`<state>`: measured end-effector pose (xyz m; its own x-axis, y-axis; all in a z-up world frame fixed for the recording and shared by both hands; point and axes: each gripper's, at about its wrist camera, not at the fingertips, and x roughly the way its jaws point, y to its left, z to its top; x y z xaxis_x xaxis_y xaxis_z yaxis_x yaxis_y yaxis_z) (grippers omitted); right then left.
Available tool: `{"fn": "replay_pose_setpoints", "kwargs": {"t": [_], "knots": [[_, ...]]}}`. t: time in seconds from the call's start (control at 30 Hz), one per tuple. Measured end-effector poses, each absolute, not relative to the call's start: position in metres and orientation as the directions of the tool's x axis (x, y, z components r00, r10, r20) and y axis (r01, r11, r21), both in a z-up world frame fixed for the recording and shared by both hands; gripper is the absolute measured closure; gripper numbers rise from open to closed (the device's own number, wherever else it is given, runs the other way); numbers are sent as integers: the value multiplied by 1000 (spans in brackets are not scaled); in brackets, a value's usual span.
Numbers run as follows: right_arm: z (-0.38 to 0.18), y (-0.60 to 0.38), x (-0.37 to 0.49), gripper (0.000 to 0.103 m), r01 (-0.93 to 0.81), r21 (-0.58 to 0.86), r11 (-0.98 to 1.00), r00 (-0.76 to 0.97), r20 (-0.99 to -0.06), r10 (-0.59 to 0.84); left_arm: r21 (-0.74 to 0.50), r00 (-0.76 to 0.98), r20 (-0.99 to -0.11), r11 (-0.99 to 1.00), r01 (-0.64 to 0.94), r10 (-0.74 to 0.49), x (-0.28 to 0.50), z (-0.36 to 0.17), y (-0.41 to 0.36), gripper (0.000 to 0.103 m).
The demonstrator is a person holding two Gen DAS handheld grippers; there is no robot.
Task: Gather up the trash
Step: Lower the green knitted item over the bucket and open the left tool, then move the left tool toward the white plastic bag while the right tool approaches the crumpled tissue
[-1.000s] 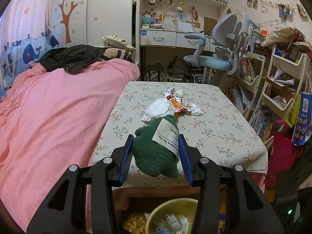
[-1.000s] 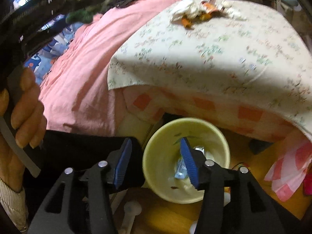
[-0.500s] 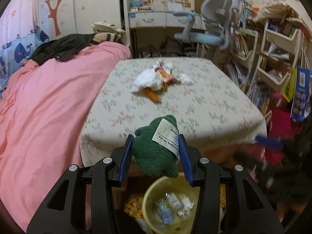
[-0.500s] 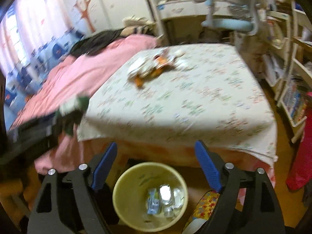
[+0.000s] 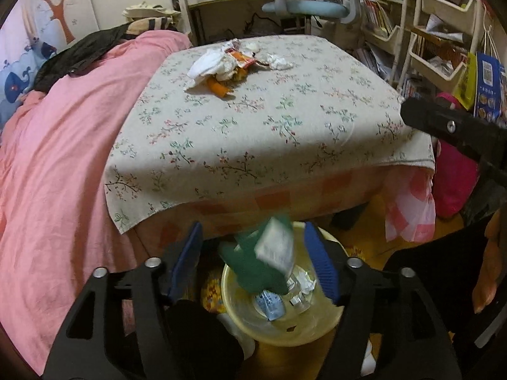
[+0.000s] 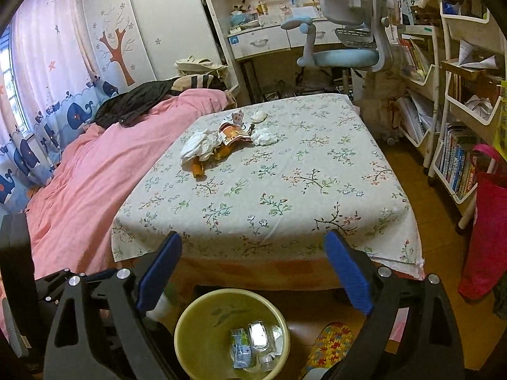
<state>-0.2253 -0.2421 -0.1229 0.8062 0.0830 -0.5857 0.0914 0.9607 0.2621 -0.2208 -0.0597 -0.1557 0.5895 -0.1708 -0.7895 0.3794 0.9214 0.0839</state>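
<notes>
My left gripper (image 5: 255, 264) is open above the yellow bin (image 5: 329, 326). The green plush with a white tag (image 5: 259, 264) is blurred between the fingers, free of both pads, over the bin. The bin holds several wrappers. My right gripper (image 6: 253, 272) is open and empty, above the same yellow bin (image 6: 196, 319) at the table's near edge. A pile of trash (image 6: 221, 141), white tissues and orange wrappers, lies on the far left part of the floral tablecloth (image 6: 285, 196); it also shows in the left wrist view (image 5: 231, 66).
A pink bed (image 6: 82, 164) lies left of the table. A blue desk chair (image 6: 342, 50) and desk stand behind. White shelf carts with books (image 6: 456, 145) line the right side. A red bag (image 6: 484, 237) hangs at right. A colourful slipper (image 6: 332, 342) lies by the bin.
My left gripper moved back and down over the bin and opened; the green plush came loose from it. My right gripper rose and tilted up toward the table, jaws wide.
</notes>
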Motion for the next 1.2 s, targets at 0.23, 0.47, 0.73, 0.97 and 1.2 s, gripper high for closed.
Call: {"fn": "replay_pose_setpoints", "kwargs": {"t": [0.23,0.47,0.73,0.97,1.2], "knots": [[-124,-242,-228,14,97,257,962,806,-587,76,56,613,-769,936,347,-181,-218,-148,-52,29],[-125,-241,-228,13,97,247,964,806,-588,70,39,649,-738,949,313,-184,-218,-140,-45,24],[-125,-240,-229,13,96,238,966,806,-589,65,23,673,-718,959,282,-181,-216,-135,-40,23],[-125,-239,-228,12,94,231,968,804,-591,63,26,685,-708,962,271,-174,-216,-133,-39,21],[-125,-237,-228,12,92,226,970,803,-593,63,19,700,-696,970,244,-162,-215,-131,-34,19]]}}
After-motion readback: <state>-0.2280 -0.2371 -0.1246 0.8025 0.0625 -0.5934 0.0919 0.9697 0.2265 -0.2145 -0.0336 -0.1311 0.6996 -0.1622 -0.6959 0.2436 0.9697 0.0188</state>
